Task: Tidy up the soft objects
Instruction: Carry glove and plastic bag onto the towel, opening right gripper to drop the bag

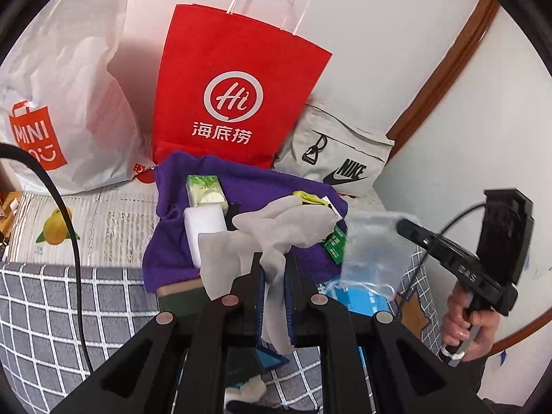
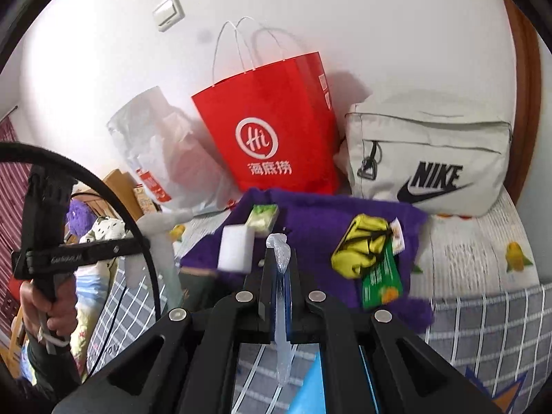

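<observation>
While the left gripper (image 1: pixel 276 276) had its jaws clenched on a grey sock (image 1: pixel 279 227) above the purple towel (image 2: pixel 310 220) on the bed (image 2: pixel 483 258), the right gripper (image 2: pixel 279 272) pinched a clear plastic bag (image 2: pixel 281 252).

The clear plastic bag (image 1: pixel 374 252) is motion-blurred in the left wrist view, its contents unreadable; the purple towel (image 1: pixel 248 186) is partly covered by the grey sock (image 1: pixel 276 227) (its lower end hidden between the gripper fingers); the white Miniso bag (image 1: pixel 62 103) runs off the left edge.
</observation>
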### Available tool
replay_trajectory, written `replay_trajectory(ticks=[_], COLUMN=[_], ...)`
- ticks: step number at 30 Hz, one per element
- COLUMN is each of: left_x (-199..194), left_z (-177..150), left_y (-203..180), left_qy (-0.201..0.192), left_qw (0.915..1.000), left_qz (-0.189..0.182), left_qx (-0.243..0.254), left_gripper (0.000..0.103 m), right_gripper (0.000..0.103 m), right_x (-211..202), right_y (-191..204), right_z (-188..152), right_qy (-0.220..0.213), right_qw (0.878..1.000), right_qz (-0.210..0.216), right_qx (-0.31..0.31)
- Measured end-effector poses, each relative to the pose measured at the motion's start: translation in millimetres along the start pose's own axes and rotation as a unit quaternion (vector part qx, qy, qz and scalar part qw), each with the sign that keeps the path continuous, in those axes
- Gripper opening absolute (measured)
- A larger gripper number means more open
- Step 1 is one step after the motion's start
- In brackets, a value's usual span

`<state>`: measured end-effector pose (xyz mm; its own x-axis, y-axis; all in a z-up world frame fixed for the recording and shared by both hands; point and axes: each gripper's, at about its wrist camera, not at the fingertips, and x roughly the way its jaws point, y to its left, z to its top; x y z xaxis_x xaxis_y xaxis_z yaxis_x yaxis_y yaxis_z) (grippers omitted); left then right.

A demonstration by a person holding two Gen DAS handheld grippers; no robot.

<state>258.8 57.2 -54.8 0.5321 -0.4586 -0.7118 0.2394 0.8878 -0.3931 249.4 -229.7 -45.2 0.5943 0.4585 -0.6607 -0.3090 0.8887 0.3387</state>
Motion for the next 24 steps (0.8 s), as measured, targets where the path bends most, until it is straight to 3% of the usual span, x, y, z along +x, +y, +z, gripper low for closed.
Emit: replay_trajectory(ticks=[12,17,24], left_x=[33,49,76], left_z=[22,36,49], left_y=[18,19,20], left_qy=[0.019,0.029,0.047], left_qw=[0.9998,0.9995,0.9988], left_qz=[0.011,0.011,0.011], left_qx=[-0.002,0.0,0.0], left_gripper=[0.01,0.01,0.01], right_gripper=[0.004,0.004,0.004], right_x=[91,121,133], right_y=[-28,-49,-74], right_z=[25,17,12], right_qy=[0.049,0.084,0.086], right_qw=[0.998,0.995,0.994], right_qz=[0.009,-0.025,-0.048], right_qx=[0.039,0.041,0.052])
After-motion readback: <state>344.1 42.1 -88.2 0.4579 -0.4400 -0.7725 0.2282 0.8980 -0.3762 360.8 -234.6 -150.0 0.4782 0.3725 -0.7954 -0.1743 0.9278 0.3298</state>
